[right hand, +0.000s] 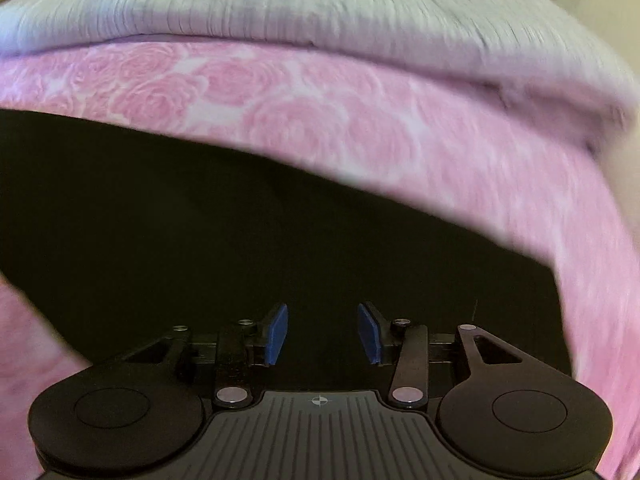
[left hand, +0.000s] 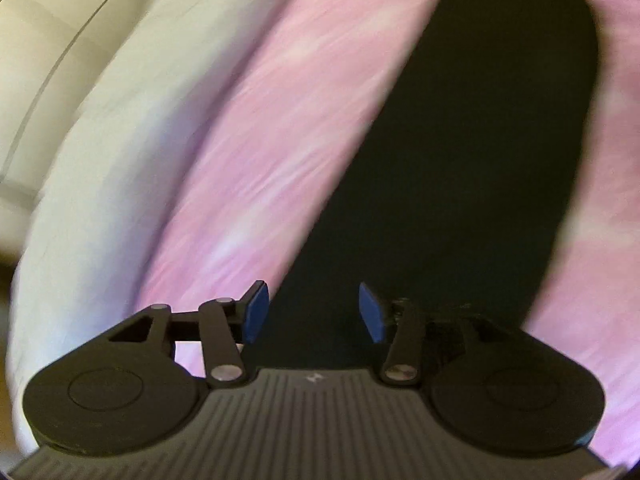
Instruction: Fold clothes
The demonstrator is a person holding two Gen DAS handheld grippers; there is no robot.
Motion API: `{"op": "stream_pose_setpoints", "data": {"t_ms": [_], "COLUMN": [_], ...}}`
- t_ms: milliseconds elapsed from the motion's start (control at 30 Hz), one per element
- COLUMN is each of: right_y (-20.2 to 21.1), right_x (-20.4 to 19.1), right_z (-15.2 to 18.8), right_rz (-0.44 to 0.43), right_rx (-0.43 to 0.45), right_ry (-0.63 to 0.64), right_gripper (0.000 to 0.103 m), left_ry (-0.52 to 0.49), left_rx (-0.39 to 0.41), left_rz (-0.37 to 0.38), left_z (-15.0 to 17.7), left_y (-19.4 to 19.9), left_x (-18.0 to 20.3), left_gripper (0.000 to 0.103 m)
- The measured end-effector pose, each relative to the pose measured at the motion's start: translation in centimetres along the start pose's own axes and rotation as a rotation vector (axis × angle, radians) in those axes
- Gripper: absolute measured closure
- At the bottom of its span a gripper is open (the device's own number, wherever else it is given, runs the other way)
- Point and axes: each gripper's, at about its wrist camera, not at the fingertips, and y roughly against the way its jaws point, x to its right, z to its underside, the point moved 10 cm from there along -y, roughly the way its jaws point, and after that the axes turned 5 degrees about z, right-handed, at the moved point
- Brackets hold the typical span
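Observation:
A black garment [left hand: 460, 168] lies flat on a pink rose-patterned sheet [left hand: 260, 140]; the left wrist view shows it as a dark band running up the frame. My left gripper [left hand: 313, 312] hovers over its near end, jaws open, nothing between the blue pads [left hand: 256, 312]. In the right wrist view the same black garment [right hand: 240, 240] fills the lower middle on the pink sheet [right hand: 320, 120]. My right gripper [right hand: 323, 334] hangs above it, open, with only dark cloth seen behind the gap. Both views are blurred by motion.
A pale grey-white ribbed cover [right hand: 280, 12] lies along the far side of the pink sheet, also seen as the pale cover [left hand: 100, 160] at the left. Beyond it is a cream wall or panel [left hand: 36, 40].

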Motion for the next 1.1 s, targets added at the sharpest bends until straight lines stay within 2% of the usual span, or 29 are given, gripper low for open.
{"op": "stream_pose_setpoints", "data": {"t_ms": [100, 167, 300, 367, 467, 567, 633, 667, 700, 733, 833, 967, 1100], "right_y": [2.0, 3.2, 5.4, 6.1, 6.6, 6.4, 6.2, 6.1, 6.1, 5.9, 5.1, 4.5, 3.8], "right_x": [-1.0, -1.4, -1.7, -1.6, -1.3, -0.6, 0.0, 0.3, 0.6, 0.7, 0.5, -1.6, -3.8], "right_z": [3.9, 5.7, 8.8, 9.7, 11.0, 12.0, 12.5, 12.7, 12.9, 13.1, 13.4, 12.5, 10.7], "right_rz": [-0.002, 0.0, 0.005, 0.004, -0.006, -0.021, -0.033, -0.038, -0.044, -0.053, -0.081, -0.138, -0.172], "right_rx": [-0.043, -0.039, -0.026, -0.015, -0.004, -0.007, -0.006, -0.003, 0.004, 0.006, 0.005, 0.046, 0.096], "right_ry": [-0.083, -0.128, -0.215, -0.244, -0.262, -0.29, -0.31, -0.319, -0.329, -0.338, -0.361, -0.373, -0.453], "right_gripper": [0.06, 0.059, 0.059, 0.059, 0.059, 0.059, 0.059, 0.059, 0.059, 0.058, 0.058, 0.058, 0.057], "left_ry": [-0.198, -0.319, -0.424, -0.507, -0.616, -0.721, -0.792, -0.814, -0.789, -0.729, -0.529, -0.233, -0.102], "left_rx": [0.132, 0.205, 0.308, 0.347, 0.345, 0.285, 0.246, 0.227, 0.211, 0.203, 0.186, 0.179, 0.186], "left_rz": [0.092, 0.104, 0.164, 0.153, 0.106, 0.056, 0.032, 0.033, 0.055, 0.082, 0.145, 0.258, 0.363], "left_z": [-6.3, -9.9, -15.9, -18.0, -20.2, -20.1, -19.8, -19.7, -20.0, -20.5, -22.2, -24.2, -25.1], "left_y": [0.5, 0.6, 0.4, 0.0, -1.8, -4.2, -5.4, -5.9, -6.0, -5.8, -5.5, -5.9, -6.5], "left_x": [7.7, 12.3, 20.1, 23.6, 27.1, 28.3, 28.4, 28.2, 27.6, 26.6, 23.1, 18.0, 15.5], "left_gripper": [0.05, 0.05, 0.05, 0.05, 0.05, 0.051, 0.059, 0.076, 0.098, 0.1, 0.102, 0.102, 0.102]}}
